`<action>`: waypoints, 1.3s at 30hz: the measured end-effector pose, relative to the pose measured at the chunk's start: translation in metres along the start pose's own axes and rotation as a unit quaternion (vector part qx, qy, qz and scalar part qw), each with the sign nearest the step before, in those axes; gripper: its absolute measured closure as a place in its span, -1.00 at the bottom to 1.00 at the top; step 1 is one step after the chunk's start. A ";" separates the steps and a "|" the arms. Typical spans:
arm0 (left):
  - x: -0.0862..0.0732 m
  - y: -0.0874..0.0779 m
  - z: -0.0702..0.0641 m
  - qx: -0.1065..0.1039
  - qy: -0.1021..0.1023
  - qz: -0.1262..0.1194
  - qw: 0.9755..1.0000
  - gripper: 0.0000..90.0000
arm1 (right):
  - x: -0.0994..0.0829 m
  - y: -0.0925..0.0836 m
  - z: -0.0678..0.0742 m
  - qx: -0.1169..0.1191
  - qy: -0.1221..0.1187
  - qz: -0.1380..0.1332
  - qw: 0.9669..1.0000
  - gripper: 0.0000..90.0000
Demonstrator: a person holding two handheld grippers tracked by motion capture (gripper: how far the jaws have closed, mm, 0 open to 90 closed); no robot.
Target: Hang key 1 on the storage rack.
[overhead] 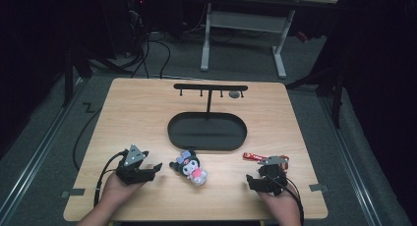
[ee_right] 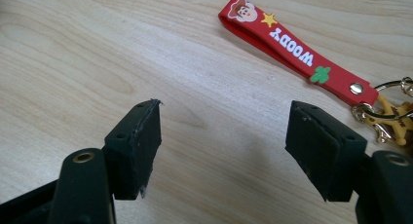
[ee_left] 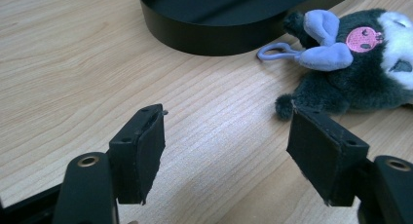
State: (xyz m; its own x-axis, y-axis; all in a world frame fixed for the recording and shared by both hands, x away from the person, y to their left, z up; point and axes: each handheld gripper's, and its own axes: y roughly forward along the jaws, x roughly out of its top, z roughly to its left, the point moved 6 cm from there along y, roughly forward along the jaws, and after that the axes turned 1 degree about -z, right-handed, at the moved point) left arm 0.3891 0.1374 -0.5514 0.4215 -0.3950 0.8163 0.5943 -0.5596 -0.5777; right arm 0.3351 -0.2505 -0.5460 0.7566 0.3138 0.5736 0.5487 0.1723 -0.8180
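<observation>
A wooden table (overhead: 147, 113) is seen from above, with a black oval tray (overhead: 207, 131) at its middle and a black rack (overhead: 210, 88) with small hooks standing at the tray's far side.

The left gripper (overhead: 150, 171) is held low over the near left part of the table. Its jaws are spread apart, and nothing but bare wood is seen between them in the left gripper view (ee_left: 224, 156). The plush toy (overhead: 191, 167), dark with a lilac bow and a pink patch, lies on the table just to the right of that gripper, in front of the near rim of the tray. In the left gripper view the toy (ee_left: 350, 73) is placed ahead and to the right of the jaws, one dark foot being just beside the tip of the right-hand jaw; whether they touch cannot be told. A lilac loop (ee_left: 275, 52) at the toy's head lies close to the tray wall (ee_left: 214, 36).

The right gripper (overhead: 252, 182) is held at the near right part of the table, its jaws likewise apart and nothing held (ee_right: 224, 156). The red strap (ee_right: 297, 51), printed with white letters, lies ahead and to the right of these jaws, well clear of the left-hand one. A gold charm (ee_right: 389, 118) fastened at the strap's end is found just beside the right-hand jaw. From above, the strap (overhead: 254, 156) is seen just beyond that gripper.
</observation>
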 end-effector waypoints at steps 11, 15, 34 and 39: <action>0.002 -0.001 0.000 -0.003 0.003 -0.004 1.000 -0.33 | -0.002 -0.002 0.003 0.019 -0.023 0.072 0.997 -0.40; 0.000 -0.002 0.001 -0.001 0.006 0.000 1.000 -0.33 | -0.007 -0.006 0.001 0.022 -0.029 0.101 0.994 -0.42; -0.002 -0.003 -0.002 -0.006 0.007 0.007 1.000 -0.33 | -0.015 -0.035 -0.044 0.004 0.003 0.131 0.991 -0.35; -0.003 -0.003 -0.003 -0.004 0.010 0.010 1.000 -0.33 | -0.015 -0.035 -0.055 0.005 0.022 0.132 0.991 -0.34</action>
State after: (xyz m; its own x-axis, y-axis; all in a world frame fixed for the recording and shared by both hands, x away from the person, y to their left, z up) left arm 0.3839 0.1378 -0.5519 0.4192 -0.4204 0.8047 0.5801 -0.5577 -0.5937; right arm 0.3241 -0.3125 -0.5234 0.8884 0.3083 0.3401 0.3257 0.0986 -0.9403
